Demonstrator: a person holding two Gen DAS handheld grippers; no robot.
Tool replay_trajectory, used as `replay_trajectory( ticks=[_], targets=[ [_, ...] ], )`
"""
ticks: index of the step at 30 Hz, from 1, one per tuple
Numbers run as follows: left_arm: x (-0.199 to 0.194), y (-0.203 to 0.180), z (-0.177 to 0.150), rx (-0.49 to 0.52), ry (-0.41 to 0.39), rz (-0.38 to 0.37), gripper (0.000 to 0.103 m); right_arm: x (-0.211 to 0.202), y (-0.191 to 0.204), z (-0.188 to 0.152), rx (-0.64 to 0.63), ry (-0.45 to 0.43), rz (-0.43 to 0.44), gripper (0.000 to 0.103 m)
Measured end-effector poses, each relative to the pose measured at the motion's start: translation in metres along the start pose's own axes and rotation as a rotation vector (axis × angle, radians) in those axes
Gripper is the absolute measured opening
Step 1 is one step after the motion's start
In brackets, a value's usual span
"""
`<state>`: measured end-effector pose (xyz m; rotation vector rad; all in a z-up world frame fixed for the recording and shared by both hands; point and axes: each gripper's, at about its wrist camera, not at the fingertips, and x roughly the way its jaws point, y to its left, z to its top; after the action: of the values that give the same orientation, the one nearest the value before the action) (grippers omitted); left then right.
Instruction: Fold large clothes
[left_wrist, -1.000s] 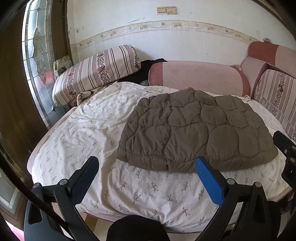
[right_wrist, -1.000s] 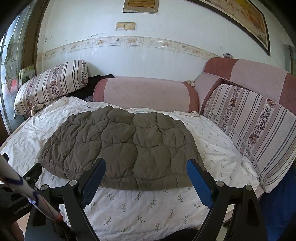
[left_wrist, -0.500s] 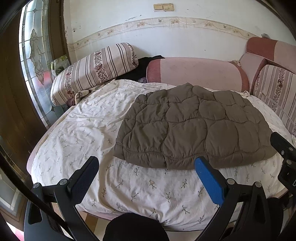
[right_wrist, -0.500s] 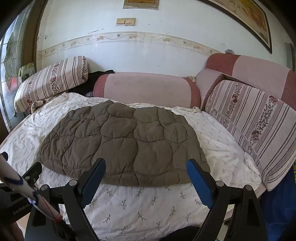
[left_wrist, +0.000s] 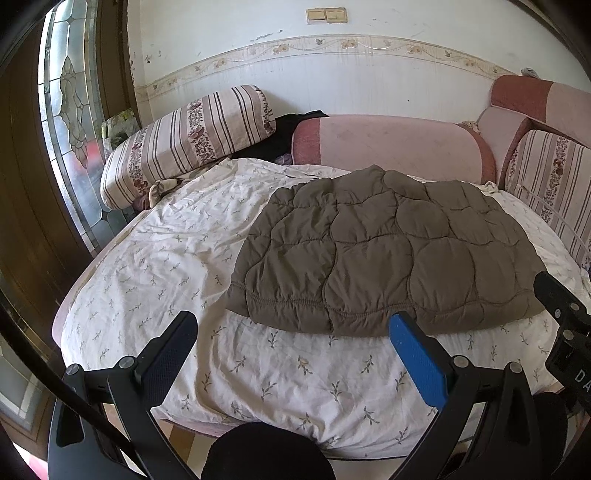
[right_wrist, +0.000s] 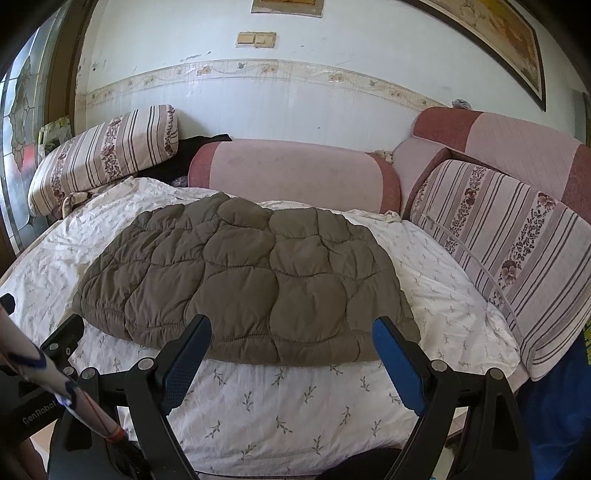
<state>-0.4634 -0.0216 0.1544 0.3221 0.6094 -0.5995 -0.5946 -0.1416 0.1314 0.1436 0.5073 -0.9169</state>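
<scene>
The left claw (left_wrist: 295, 338) is released, its two fingers spread wide with nothing between them, and it hangs over the near edge of the bed, short of the jacket. The right claw (right_wrist: 291, 341) is likewise released and empty; its finger tips overlap the jacket's near hem in its own view, but whether they touch the cloth cannot be told.

The bed (left_wrist: 155, 258) is the largest thing, covered by a white sheet printed with small leafy sprigs, rumpled on its left half. The jacket (left_wrist: 384, 251), a brown quilted piece with rounded stitched panels, lies flat on the bed, on its middle and right part, its gathered hem toward the near edge. In the right wrist view the jacket (right_wrist: 243, 280) shows the same way, well apart from the bed's left side.

Behind the bed, against the wall, a long pink bolster (left_wrist: 391, 147) with darker red ends lies just beyond the jacket's far edge. To the bed's right stands a striped floral cushion (right_wrist: 509, 266), leaning on a pink and red one (right_wrist: 509, 144) behind it. At the bed's far left corner rests a striped pillow (left_wrist: 184, 144), and a dark cloth (left_wrist: 277, 140) sits between it and the bolster. Left of the bed is a stained-glass pane (left_wrist: 66, 122) in a dark wooden frame. On the wall above the bolster is a switch plate (left_wrist: 327, 15).
</scene>
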Motion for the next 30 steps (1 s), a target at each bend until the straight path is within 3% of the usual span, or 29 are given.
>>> replay_trajectory(
  ticks=[30],
  targets=[
    [-0.0003,0.0005,-0.0019,0.000,-0.001,0.005,0.103,0.0027,0.0014,-0.0042,-0.003,0.009,-0.002,0.092]
  ],
)
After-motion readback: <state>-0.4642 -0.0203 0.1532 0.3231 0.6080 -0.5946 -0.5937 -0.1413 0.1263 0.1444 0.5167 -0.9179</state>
